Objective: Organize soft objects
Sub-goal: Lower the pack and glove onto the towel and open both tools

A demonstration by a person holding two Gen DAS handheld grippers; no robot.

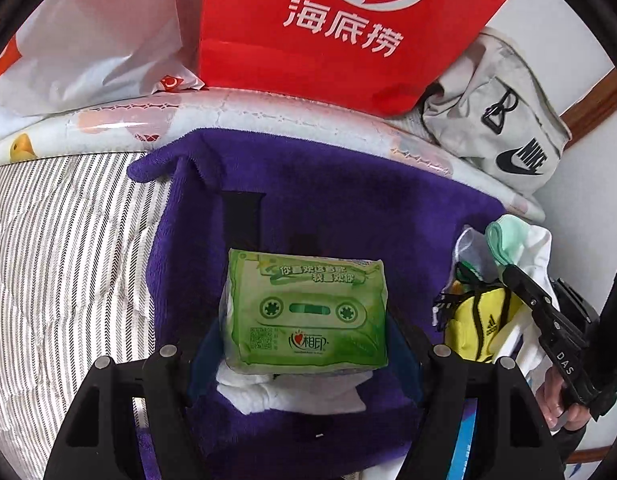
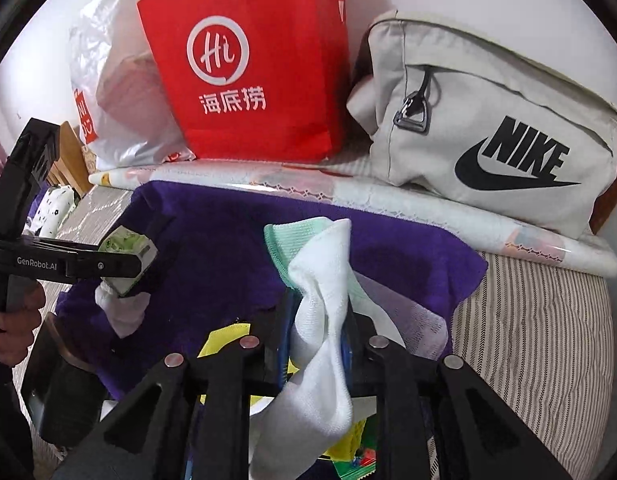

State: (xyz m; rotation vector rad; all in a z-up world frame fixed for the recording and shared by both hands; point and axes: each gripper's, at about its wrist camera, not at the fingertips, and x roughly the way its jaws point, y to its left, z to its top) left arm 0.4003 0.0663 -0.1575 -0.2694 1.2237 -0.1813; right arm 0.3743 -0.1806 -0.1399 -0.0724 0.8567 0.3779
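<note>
A: Biggest first. Striped bed [image 1: 68, 248], filling the left of the left wrist view. Spread over it, centre frame, a purple towel [image 1: 340, 200], edges rumpled, upper left corner curled.

B: Along the top edge?

A: Red paper bag [image 1: 328, 32] with white lettering, top centre; grey Nike bag [image 2: 488, 128] at upper right of the right wrist view, lying on its side; white plastic bag [image 1: 88, 40] at upper left.

B: Task things?

A: Green tissue pack [image 1: 308, 316], lower centre of the left view. Soft rectangular packet, cassette print on its face, plastic wrinkled at the corners. Long axis runs left to right across the frame, print upright to the camera. White cloth [image 1: 292, 394] bunched under its near edge.

B: Left claw [image 1: 306, 356]?

A: Set wide, one finger pressing each short end of the pack, holding it above the towel. The right view shows it from the side at left centre, pack clamped, white cloth hanging beneath.

B: Right claw [image 2: 314, 344]?

A: Nearly closed on a white sock [image 2: 320, 320] with a mint green cuff. Sock stands roughly vertical in frame centre, cuff uppermost, twisted at the pinch, toe end drooping toward the bottom edge. A yellow item [image 1: 480, 328] hangs beside it; what it is I cannot tell.
</note>
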